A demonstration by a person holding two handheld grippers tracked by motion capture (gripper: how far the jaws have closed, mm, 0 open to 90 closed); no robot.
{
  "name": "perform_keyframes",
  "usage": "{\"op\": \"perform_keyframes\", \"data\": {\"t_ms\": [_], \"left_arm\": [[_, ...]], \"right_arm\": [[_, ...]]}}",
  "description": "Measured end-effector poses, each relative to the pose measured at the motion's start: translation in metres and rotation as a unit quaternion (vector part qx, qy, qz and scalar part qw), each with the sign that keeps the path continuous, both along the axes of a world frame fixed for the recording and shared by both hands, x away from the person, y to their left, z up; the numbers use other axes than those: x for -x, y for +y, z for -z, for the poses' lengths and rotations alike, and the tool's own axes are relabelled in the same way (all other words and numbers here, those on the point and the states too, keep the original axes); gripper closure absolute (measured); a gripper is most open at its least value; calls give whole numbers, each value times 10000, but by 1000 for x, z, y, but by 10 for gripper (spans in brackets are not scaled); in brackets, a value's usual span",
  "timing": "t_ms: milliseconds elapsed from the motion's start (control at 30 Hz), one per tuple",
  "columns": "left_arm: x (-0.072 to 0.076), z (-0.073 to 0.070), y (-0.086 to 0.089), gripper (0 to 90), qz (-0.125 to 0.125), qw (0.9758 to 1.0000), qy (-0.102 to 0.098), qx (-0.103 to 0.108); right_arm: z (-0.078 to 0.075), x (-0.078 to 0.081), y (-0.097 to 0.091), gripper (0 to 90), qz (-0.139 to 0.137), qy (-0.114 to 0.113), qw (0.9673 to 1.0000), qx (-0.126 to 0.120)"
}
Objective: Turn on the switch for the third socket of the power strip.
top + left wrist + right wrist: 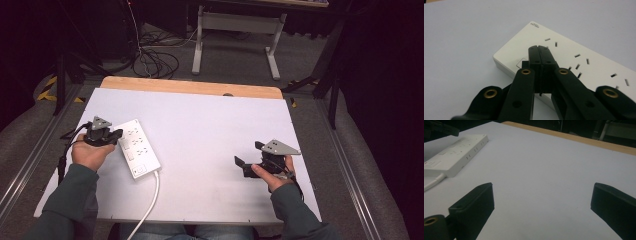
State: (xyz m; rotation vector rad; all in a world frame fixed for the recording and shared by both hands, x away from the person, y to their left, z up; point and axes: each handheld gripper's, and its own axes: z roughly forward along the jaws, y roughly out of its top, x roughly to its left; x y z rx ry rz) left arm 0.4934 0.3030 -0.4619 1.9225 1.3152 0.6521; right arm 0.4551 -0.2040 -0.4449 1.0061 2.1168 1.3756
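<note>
Dark green sleeves [75, 192], black grippers with brass-ringed rivets [526, 72] (grey three-cornered plates [280, 147] on top), black cables.

Table [210, 150]: flat top covered by a pale lavender-white sheet, bare wooden strip [192, 86] exposed along the far edge. One item lies directly on the sheet: a white power strip [139, 147], flat, socket face up, set at a slant. It sits just in front of the left gripper [116, 135], under that gripper's closed tips; from the right gripper [245, 162] it is well apart, far off to that gripper's left. The strip's white cable [152, 200] leaves its near end and trails across the sheet to the near table edge. The sheet directly ahead of the right gripper carries nothing.
</note>
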Motion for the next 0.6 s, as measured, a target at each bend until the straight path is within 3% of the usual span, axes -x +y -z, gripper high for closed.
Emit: {"op": "perform_keyframes", "data": {"t_ms": [333,600], "left_arm": [[-5,5,-4,899,123,9996,154,-193],[-5,6,-2,899,63,9994,173,-293]], "right_arm": [[0,0,0,56,4,4,10000,0],[0,0,0,56,10,-6,10000,-13]]}}
